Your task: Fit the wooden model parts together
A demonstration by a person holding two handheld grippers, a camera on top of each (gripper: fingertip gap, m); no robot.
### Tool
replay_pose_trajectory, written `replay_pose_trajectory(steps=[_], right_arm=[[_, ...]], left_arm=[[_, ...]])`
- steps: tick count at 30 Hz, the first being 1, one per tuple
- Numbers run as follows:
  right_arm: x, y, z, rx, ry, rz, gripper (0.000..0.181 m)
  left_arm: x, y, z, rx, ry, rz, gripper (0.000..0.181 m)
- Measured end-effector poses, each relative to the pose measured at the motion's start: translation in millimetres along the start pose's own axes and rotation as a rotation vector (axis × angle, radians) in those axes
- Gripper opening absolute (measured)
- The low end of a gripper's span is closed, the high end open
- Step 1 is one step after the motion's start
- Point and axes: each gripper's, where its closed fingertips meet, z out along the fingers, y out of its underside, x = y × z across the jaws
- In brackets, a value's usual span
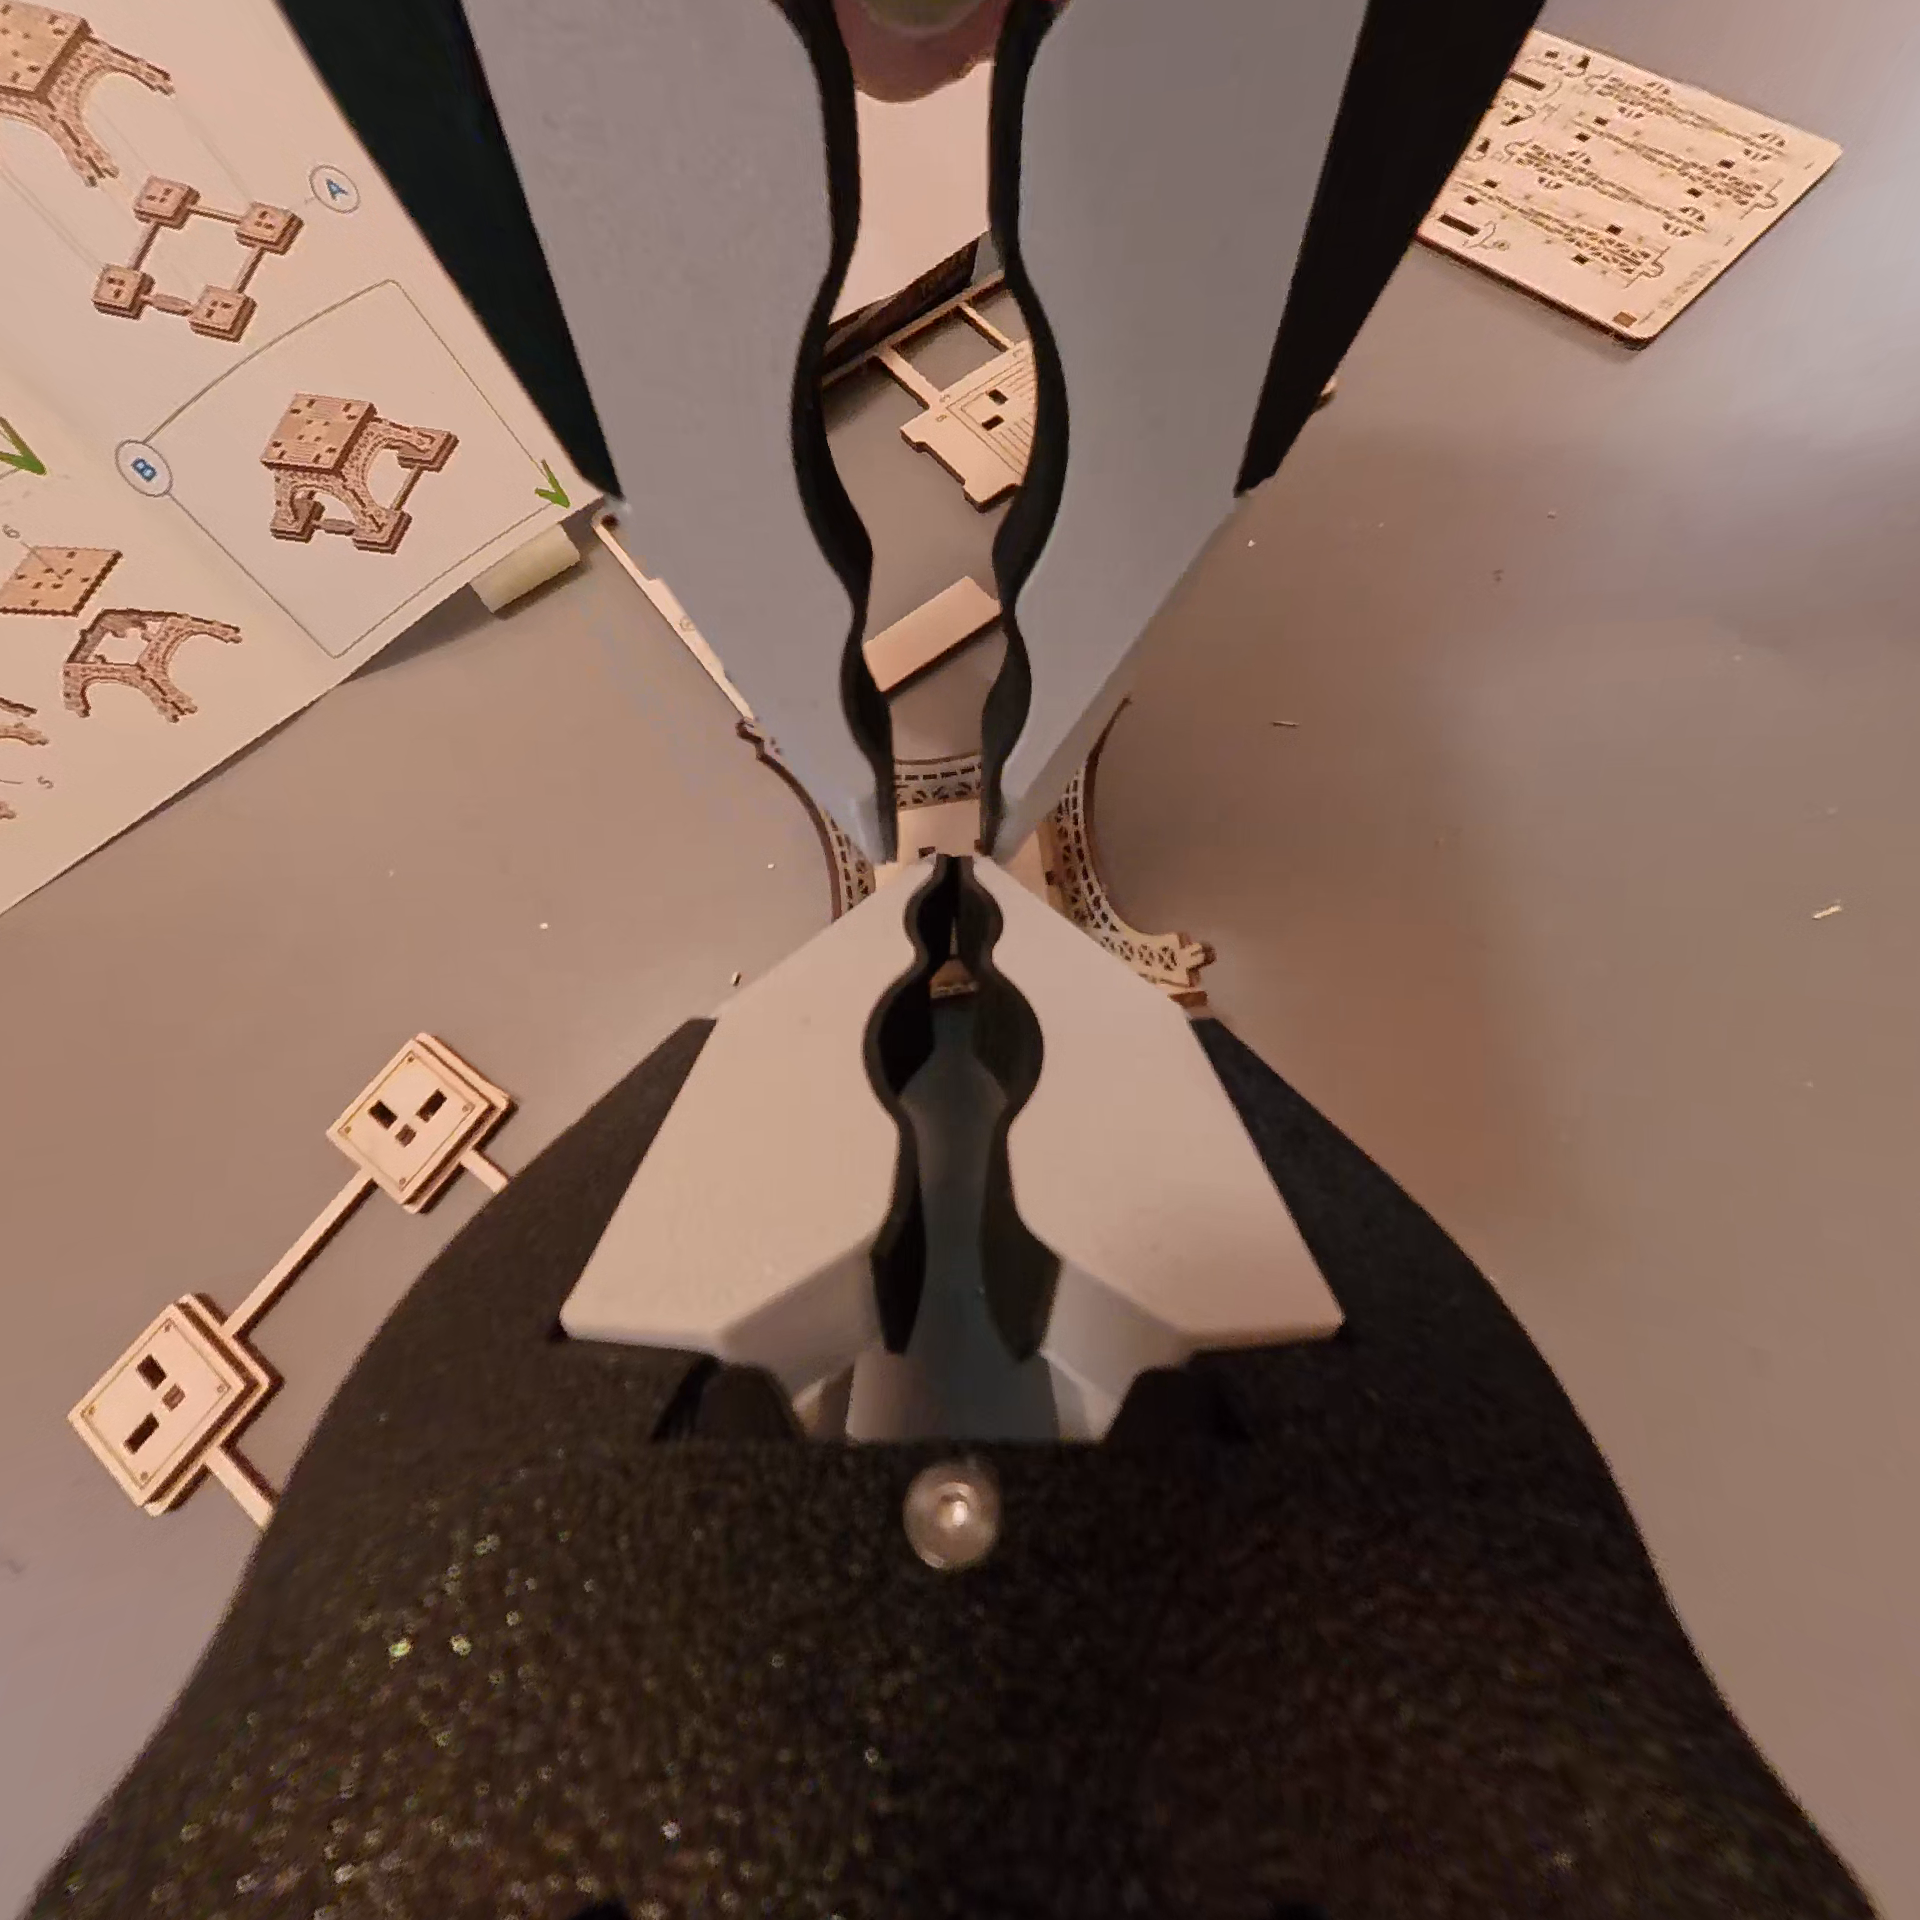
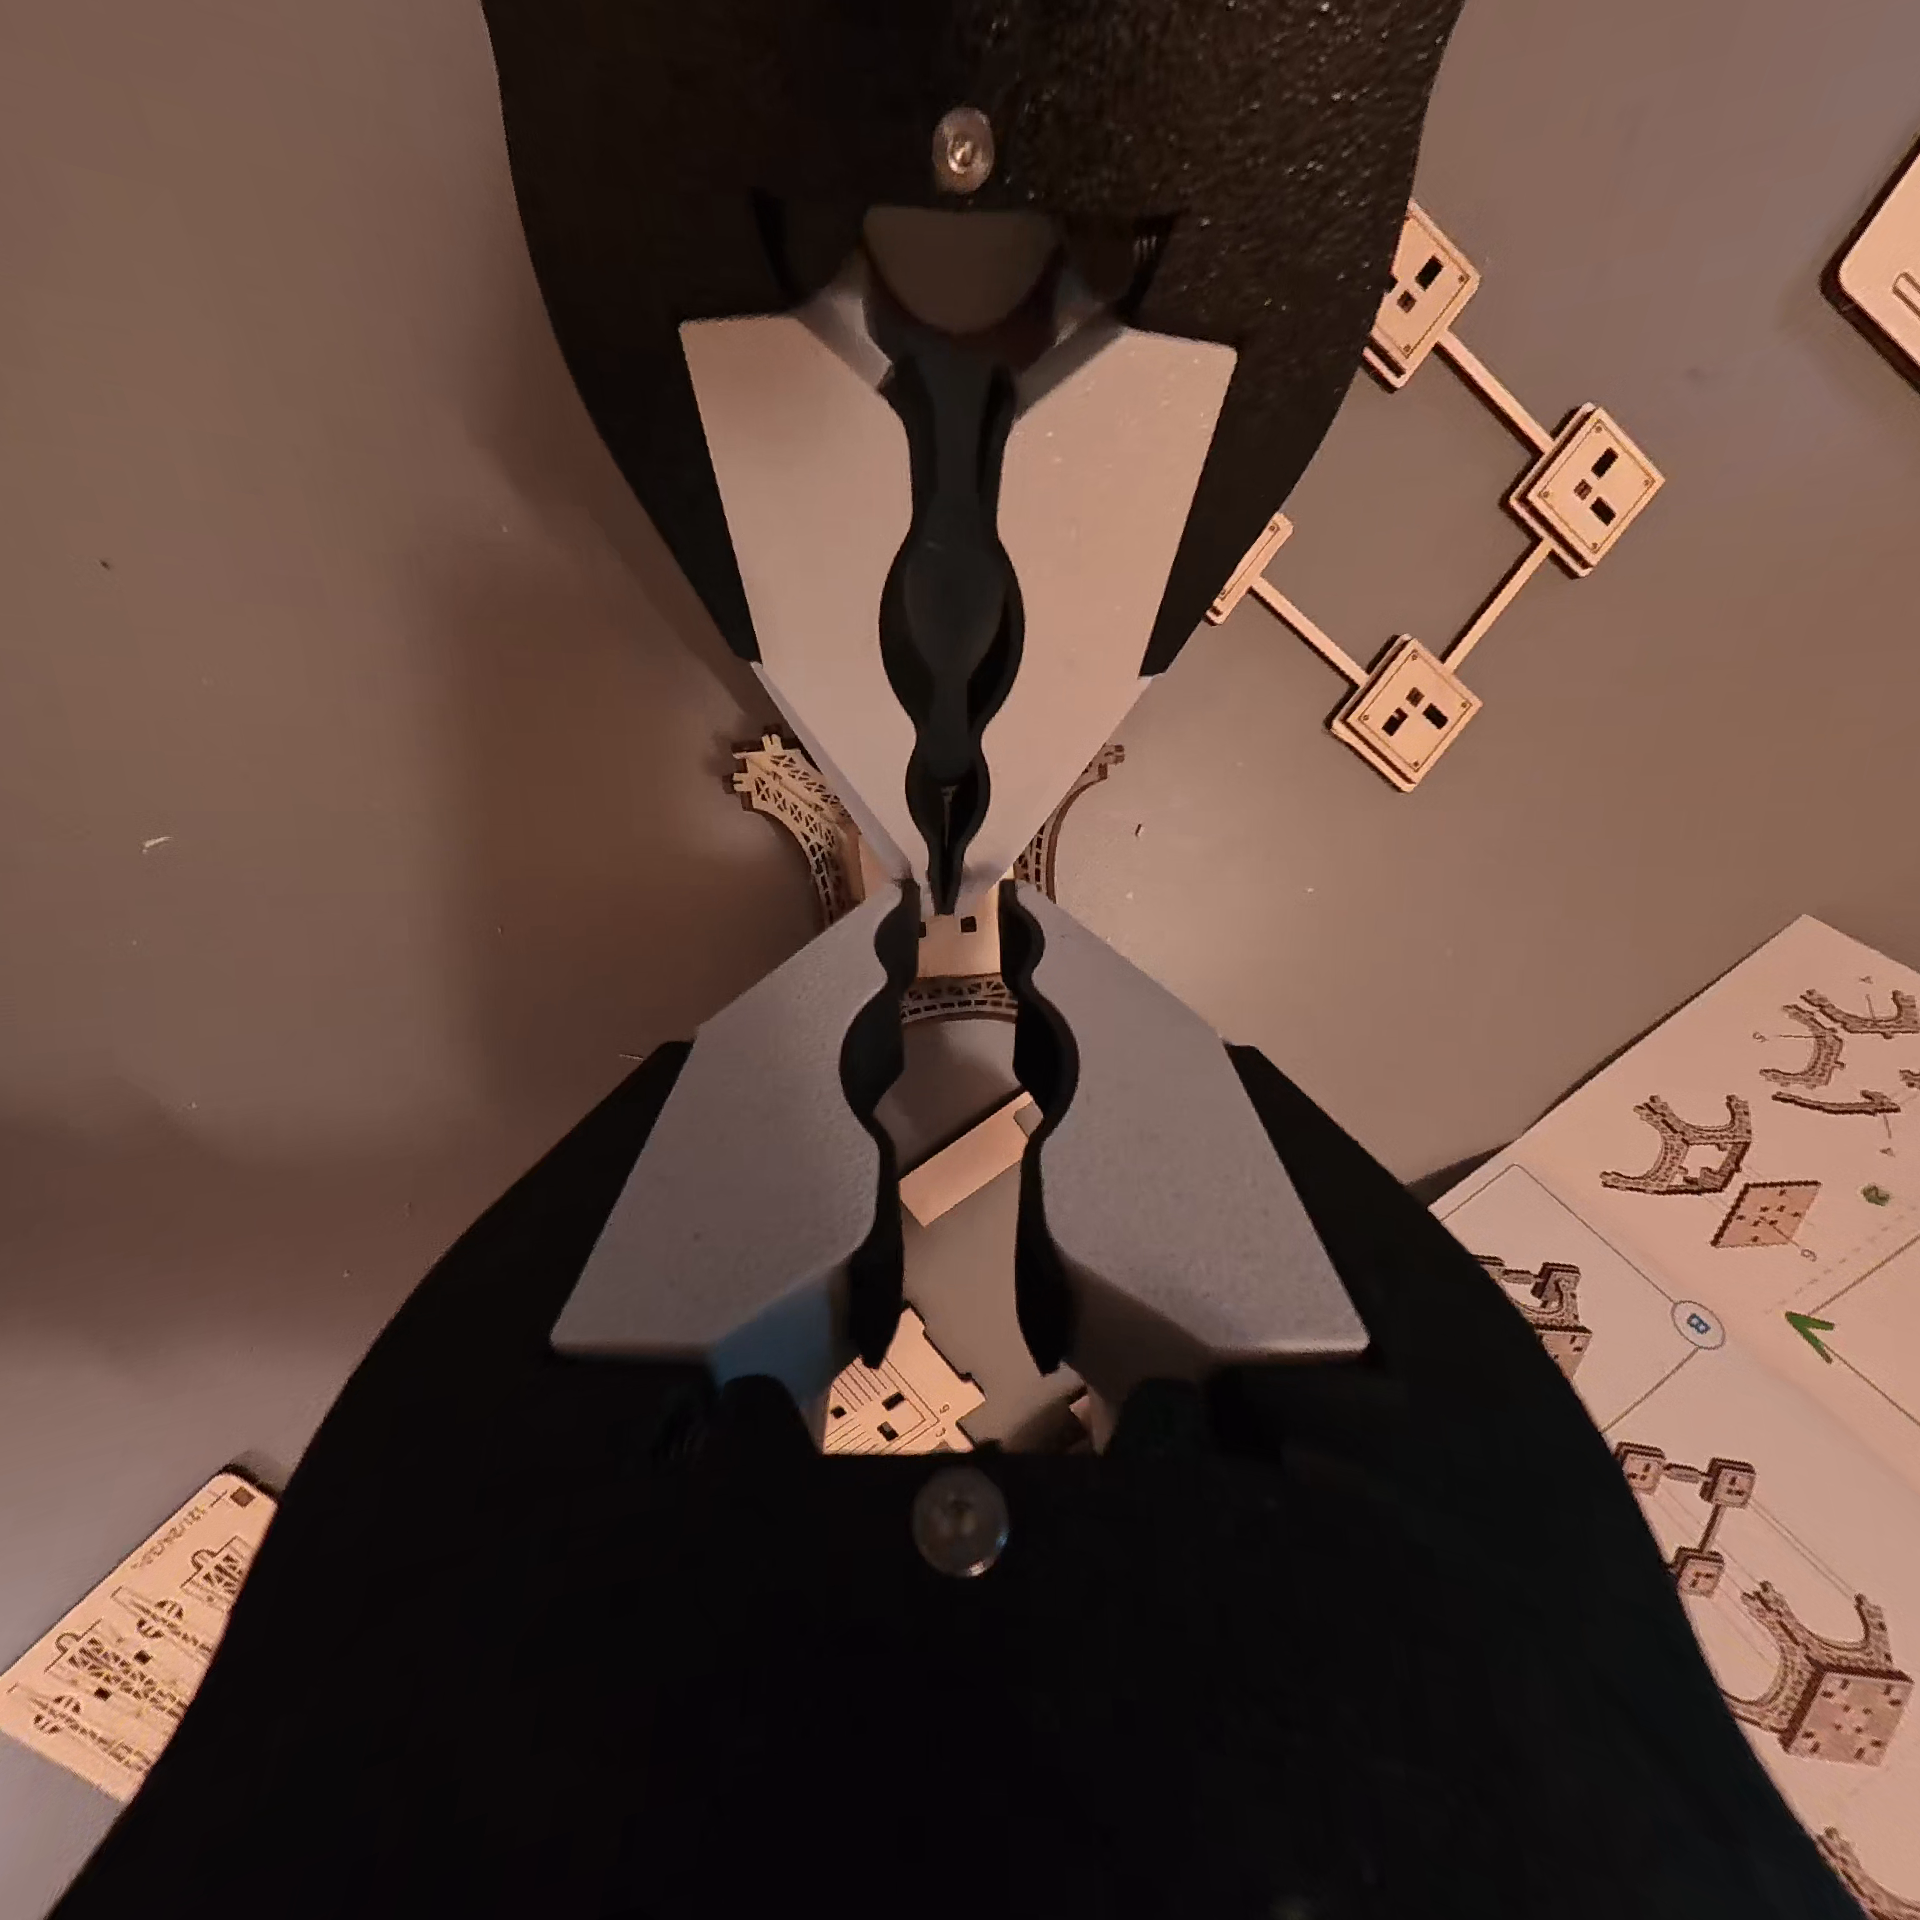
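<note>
A laser-cut wooden arch piece (image 1: 1112,894) stands on the grey table between the two grippers; it also shows in the right wrist view (image 2: 800,821). My right gripper (image 2: 956,914) has its fingertips closed on the arch piece's small slotted top plate; it enters the left wrist view (image 1: 935,831) from the top. My left gripper (image 1: 951,868) is shut on a thin flat wooden part (image 1: 954,977), seen edge-on between its pads (image 2: 948,821). The two grippers meet tip to tip, with the thin part at the slotted plate. The joint itself is hidden.
A wooden square frame with four slotted corner pads (image 1: 312,1278) (image 2: 1496,540) lies nearby. An instruction sheet (image 1: 208,416) (image 2: 1714,1299), a punched wooden parts sheet (image 1: 1621,187) (image 2: 114,1621), a small flat strip (image 1: 930,634) (image 2: 966,1174) and another loose part (image 1: 977,426) lie around. Both grippers' tips are close together, under 4 cm apart.
</note>
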Motion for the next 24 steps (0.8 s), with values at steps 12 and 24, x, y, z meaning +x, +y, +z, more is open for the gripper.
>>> replay_pose_trajectory(steps=[12,24], right_arm=[[-3,12,5,-0.046,0.019,0.031,0.008],[-3,9,8,-0.076,0.026,0.034,0.012]], left_arm=[[0,0,0,0.0,-0.005,0.008,0.0],[0,0,0,0.0,0.01,-0.004,0.0]])
